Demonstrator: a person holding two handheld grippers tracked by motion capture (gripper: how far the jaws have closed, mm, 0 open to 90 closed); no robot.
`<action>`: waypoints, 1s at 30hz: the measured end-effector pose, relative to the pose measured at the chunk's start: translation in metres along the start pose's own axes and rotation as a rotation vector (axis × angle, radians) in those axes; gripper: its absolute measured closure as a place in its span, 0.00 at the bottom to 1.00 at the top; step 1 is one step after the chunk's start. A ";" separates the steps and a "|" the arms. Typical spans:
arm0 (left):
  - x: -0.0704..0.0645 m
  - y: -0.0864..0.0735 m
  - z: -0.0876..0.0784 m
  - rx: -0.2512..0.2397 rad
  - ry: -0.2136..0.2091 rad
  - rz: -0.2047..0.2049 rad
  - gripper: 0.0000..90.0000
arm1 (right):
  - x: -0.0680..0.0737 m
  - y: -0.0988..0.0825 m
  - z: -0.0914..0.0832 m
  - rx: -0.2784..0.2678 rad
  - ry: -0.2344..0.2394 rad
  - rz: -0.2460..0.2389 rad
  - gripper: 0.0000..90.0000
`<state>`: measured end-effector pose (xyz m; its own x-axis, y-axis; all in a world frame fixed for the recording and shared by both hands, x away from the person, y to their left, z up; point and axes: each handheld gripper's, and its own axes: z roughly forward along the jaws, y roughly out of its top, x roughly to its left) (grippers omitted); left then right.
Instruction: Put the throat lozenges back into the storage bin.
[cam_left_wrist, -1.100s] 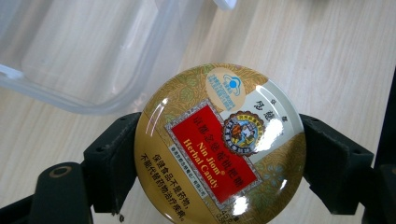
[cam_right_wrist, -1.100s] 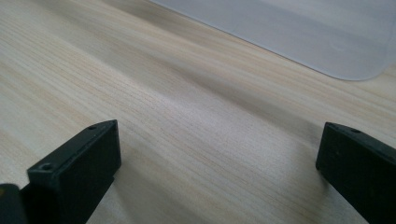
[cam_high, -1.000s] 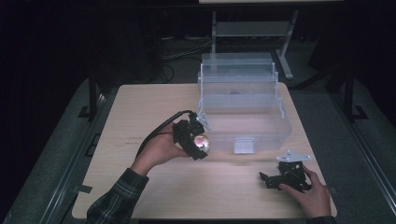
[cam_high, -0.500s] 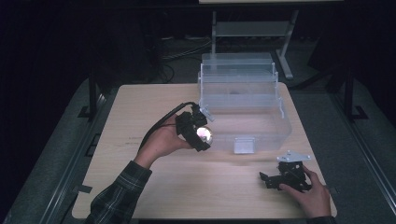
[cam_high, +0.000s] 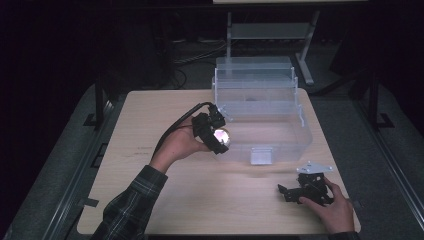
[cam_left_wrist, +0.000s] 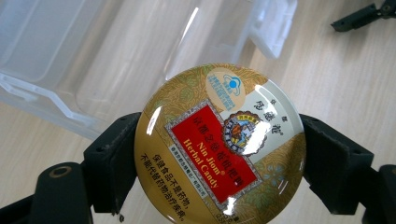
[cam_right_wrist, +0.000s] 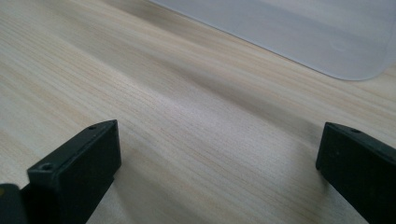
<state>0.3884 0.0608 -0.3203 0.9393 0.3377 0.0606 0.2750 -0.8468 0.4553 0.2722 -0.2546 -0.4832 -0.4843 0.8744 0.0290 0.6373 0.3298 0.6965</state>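
Note:
A round gold candy tin (cam_left_wrist: 219, 144) with a red label sits clamped between the two black jaws of my left gripper (cam_left_wrist: 219, 154). From above, the left gripper (cam_high: 216, 134) holds the shiny tin (cam_high: 222, 135) in the air just at the left front corner of the clear plastic box (cam_high: 290, 131). My right gripper (cam_high: 301, 192) rests low on the table near the front right, jaws wide apart with bare wood between them (cam_right_wrist: 215, 158). The box's pale edge (cam_right_wrist: 299, 32) lies beyond those jaws.
The clear box has a raised lid (cam_high: 255, 75) standing at its back and a white latch (cam_high: 261, 156) on its front wall. The wooden table (cam_high: 150, 120) has free room at left. A metal stand (cam_high: 270, 30) is behind the table on the dark floor.
My left gripper has carried the tin up and to the right, closer to the clear box's front corner. The right gripper has stayed where it was.

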 end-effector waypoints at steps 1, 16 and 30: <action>0.002 0.001 0.001 0.002 0.005 -0.002 0.22 | 0.000 0.000 0.000 0.000 0.000 0.000 0.00; 0.025 0.012 0.014 0.004 0.015 -0.031 0.22 | 0.000 0.000 0.000 0.000 0.000 -0.001 0.00; 0.035 0.021 0.032 0.016 0.004 -0.042 0.22 | 0.000 0.000 0.000 -0.001 -0.001 0.000 0.00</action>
<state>0.4332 0.0419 -0.3371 0.9260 0.3747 0.0456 0.3175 -0.8385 0.4428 0.2723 -0.2546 -0.4833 -0.4839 0.8747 0.0286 0.6370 0.3296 0.6969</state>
